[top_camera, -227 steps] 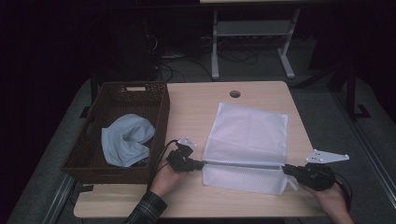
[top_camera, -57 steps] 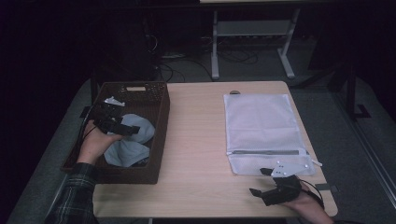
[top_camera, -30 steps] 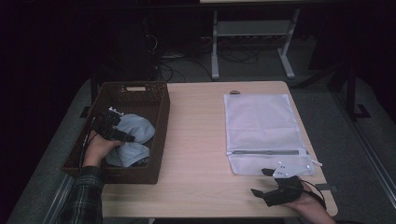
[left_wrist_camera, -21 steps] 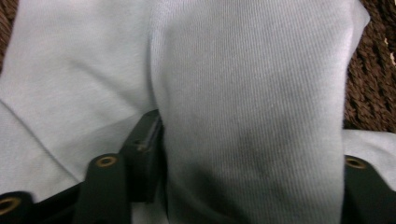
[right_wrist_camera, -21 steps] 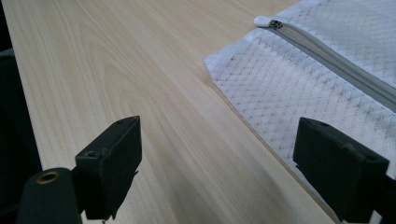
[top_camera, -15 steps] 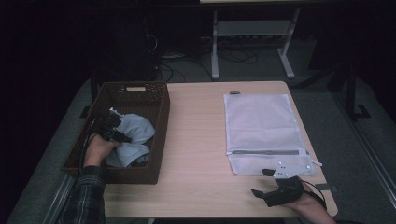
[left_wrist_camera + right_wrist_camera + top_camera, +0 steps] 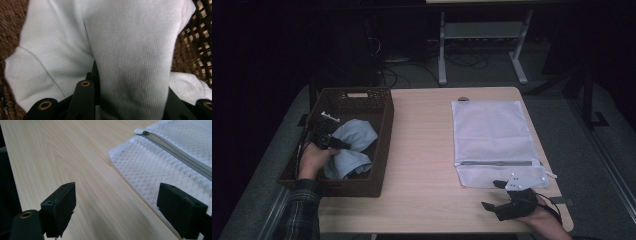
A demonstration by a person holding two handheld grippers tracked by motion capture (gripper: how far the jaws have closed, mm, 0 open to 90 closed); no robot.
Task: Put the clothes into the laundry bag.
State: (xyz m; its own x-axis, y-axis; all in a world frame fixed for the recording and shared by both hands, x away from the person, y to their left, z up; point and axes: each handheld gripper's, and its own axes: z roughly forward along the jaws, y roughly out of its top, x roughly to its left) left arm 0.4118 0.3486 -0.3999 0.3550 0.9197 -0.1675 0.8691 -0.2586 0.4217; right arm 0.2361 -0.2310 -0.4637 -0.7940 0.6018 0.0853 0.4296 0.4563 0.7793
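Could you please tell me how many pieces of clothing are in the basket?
1: a light blue garment in the basket, gripped by the left gripper. More could lie hidden beneath it.

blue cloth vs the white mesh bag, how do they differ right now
The blue cloth lies bunched and folded in the brown basket; the white mesh bag lies spread flat on the table. The left gripper, whose jaws have just been closing, pinches a fold of the cloth; the open right gripper hovers beside the bag without touching it. The cloth is plain ribbed knit; the bag is netted, with a zipper. Both are soft, pale fabric.
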